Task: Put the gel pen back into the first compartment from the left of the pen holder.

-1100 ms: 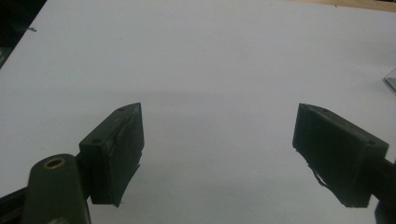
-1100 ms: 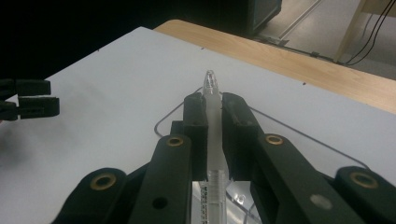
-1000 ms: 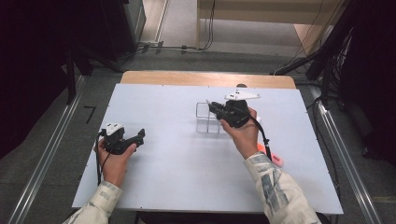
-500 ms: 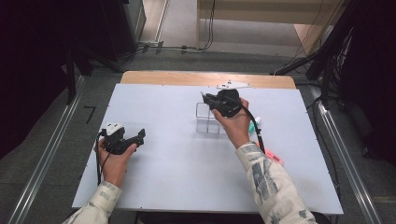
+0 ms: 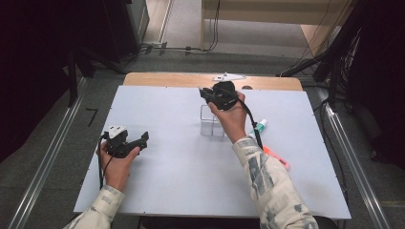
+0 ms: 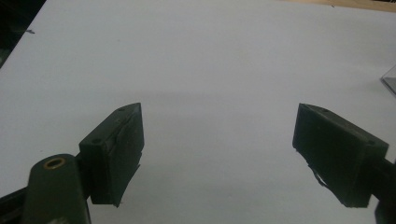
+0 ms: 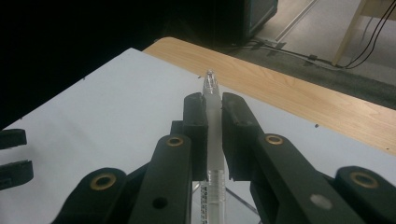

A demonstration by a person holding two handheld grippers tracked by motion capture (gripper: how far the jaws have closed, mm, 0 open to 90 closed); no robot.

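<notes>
White-topped desk with a bare wooden far edge

The desk [image 5: 167, 191] carries a clear plastic holder [image 5: 210, 125] near its middle; a green-and-white marker [image 5: 258, 128] and an orange marker [image 5: 278, 158] lie to its right; a grey plate [image 5: 228, 77] rests on the wooden strip.

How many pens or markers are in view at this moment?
3. A clear plastic pen is clamped in the right gripper above the clear plastic holder; a white green-tipped marker and an orange marker lie beside the right forearm. That forearm may hide more.

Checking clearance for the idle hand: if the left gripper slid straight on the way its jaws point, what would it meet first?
Probably nothing soon: ahead of the open left gripper lies bare white table. The clear box sits off to one side, seemingly outside that line, though depth is unclear.
</notes>
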